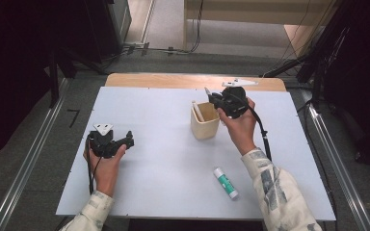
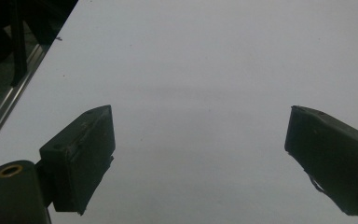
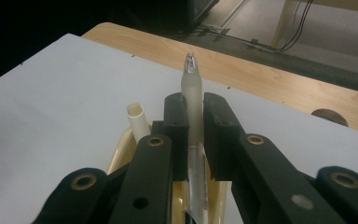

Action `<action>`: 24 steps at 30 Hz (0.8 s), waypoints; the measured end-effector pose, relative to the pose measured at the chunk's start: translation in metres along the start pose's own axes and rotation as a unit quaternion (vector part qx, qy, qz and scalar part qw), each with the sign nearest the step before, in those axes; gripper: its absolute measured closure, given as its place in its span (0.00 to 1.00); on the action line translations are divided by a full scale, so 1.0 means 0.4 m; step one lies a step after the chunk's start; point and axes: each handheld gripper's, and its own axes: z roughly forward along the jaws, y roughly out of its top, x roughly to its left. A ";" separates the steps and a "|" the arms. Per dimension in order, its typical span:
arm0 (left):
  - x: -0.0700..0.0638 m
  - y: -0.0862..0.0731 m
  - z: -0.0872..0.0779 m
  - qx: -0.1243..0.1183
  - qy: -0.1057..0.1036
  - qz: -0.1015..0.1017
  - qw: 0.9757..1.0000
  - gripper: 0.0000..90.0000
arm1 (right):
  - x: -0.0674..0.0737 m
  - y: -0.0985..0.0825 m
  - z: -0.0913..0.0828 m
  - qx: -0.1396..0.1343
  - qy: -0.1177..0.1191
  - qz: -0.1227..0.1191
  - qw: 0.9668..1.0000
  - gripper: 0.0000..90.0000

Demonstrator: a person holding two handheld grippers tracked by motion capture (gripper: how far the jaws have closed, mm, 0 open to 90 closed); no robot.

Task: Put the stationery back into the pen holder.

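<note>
Pinching one pen (image 3: 192,93), right gripper (image 3: 195,122) tops one cup (image 1: 204,121) (left gripper (image 2: 200,158) spread).

A lab or recording studio is suggested. A white board (image 1: 173,159) is laid over a wooden table (image 1: 173,80), flanked by metal floor rails (image 1: 24,168). Cables (image 1: 173,49) are run across the grey floor, and dark stands (image 1: 318,62) and equipment are set around.

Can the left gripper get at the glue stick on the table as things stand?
Probably yes. The left gripper is open and holds nothing, and bare table lies between it and the glue stick.
</note>
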 end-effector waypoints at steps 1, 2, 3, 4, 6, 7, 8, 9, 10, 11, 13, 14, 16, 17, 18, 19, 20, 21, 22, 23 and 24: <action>0.000 0.000 0.000 0.000 -0.001 0.000 1.000 0.10 | 0.002 0.003 0.003 0.001 0.000 0.000 1.000 0.87; 0.001 0.000 -0.001 0.001 -0.001 0.000 1.000 0.10 | 0.003 0.005 0.007 0.001 0.001 0.000 1.000 0.87; 0.001 0.000 0.000 0.000 -0.001 0.000 1.000 0.10 | 0.004 0.008 0.010 0.001 0.002 0.000 1.000 0.87; 0.002 0.000 0.000 0.000 -0.001 0.000 1.000 0.10 | 0.006 0.010 0.014 0.002 0.002 0.001 1.000 0.87; 0.002 0.000 0.000 0.000 -0.001 0.000 1.000 0.10 | 0.007 0.015 0.022 0.005 0.003 0.001 1.000 0.87; 0.003 0.000 0.001 0.000 -0.001 -0.001 1.000 0.10 | 0.007 0.018 0.025 0.007 0.002 0.001 1.000 0.87; 0.002 0.000 0.001 -0.001 -0.001 -0.002 1.000 0.10 | 0.008 0.021 0.029 0.008 0.004 0.002 1.000 0.87; 0.002 0.000 0.001 -0.001 -0.001 -0.002 1.000 0.10 | 0.008 0.024 0.033 0.009 0.004 0.003 1.000 0.87; 0.003 0.000 0.001 -0.001 -0.001 -0.002 1.000 0.10 | 0.008 0.027 0.037 0.010 0.004 0.004 1.000 0.87; 0.003 0.000 0.001 -0.001 -0.001 -0.002 1.000 0.10 | 0.009 0.029 0.041 0.010 0.004 0.004 1.000 0.87; 0.003 0.000 0.001 -0.001 -0.001 -0.002 1.000 0.10 | 0.009 0.033 0.049 0.011 0.003 0.004 1.000 0.87; 0.004 0.000 0.001 -0.001 0.000 -0.003 1.000 0.10 | 0.009 0.035 0.053 0.013 0.003 0.005 1.000 0.87; 0.005 0.000 0.001 -0.002 -0.001 -0.003 1.000 0.10 | 0.008 0.040 0.061 0.016 0.002 0.005 1.000 0.87; 0.005 0.000 0.001 -0.001 -0.001 -0.003 1.000 0.10 | 0.007 0.043 0.066 0.018 0.002 0.004 1.000 0.87; 0.005 0.000 0.001 -0.001 -0.001 -0.003 1.000 0.10 | 0.007 0.046 0.069 0.019 0.001 0.002 1.000 0.87; 0.005 0.000 0.001 -0.001 -0.001 -0.003 1.000 0.10 | 0.006 0.048 0.073 0.021 0.001 0.000 1.000 0.87; 0.005 0.000 0.002 -0.001 -0.002 -0.003 1.000 0.10 | 0.006 0.051 0.076 0.023 0.001 0.001 1.000 0.87; 0.005 0.000 0.001 0.000 -0.001 -0.003 1.000 0.10 | 0.006 0.053 0.079 0.023 -0.001 0.001 1.000 0.87; 0.005 0.000 0.002 -0.001 -0.002 -0.003 1.000 0.10 | 0.006 0.056 0.083 0.023 -0.001 0.001 1.000 0.87; 0.005 0.000 0.002 -0.001 -0.002 -0.003 1.000 0.10 | 0.005 0.058 0.087 0.024 -0.001 0.000 1.000 0.87; 0.006 0.000 0.002 -0.001 -0.002 -0.003 1.000 0.10 | 0.005 0.060 0.090 0.025 -0.001 0.001 1.000 0.87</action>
